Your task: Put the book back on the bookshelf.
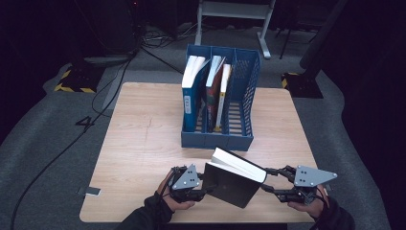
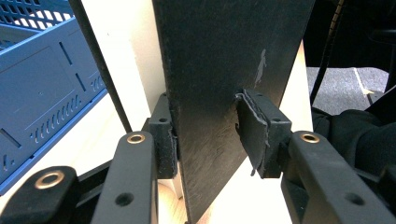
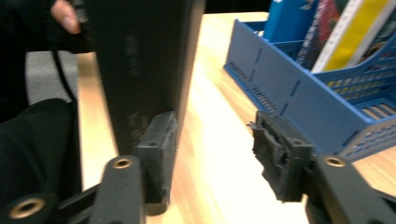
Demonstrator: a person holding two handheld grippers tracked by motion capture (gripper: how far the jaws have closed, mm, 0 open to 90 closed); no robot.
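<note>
High view: a blue file rack is seen standing at the far middle of the wooden table, divided into three compartments. The left compartment is occupied by an upright blue book; two books, a red-covered one and a white-and-yellow one, are held in the middle compartment, leaning together; the right compartment is seen bare. A black book is held tilted above the near edge of the table, its white page block facing far and right. The left gripper is clamped on the book's left edge. The right gripper is placed at the book's right edge.

Left gripper view: the black cover is gripped between both pads, one pressed on each face. The rack wall is seen at the left.

Right gripper view: the jaws are parted. The left pad lies against the book; the right pad stands well clear, so no grip is made. The rack and its books are seen at the far right.
</note>
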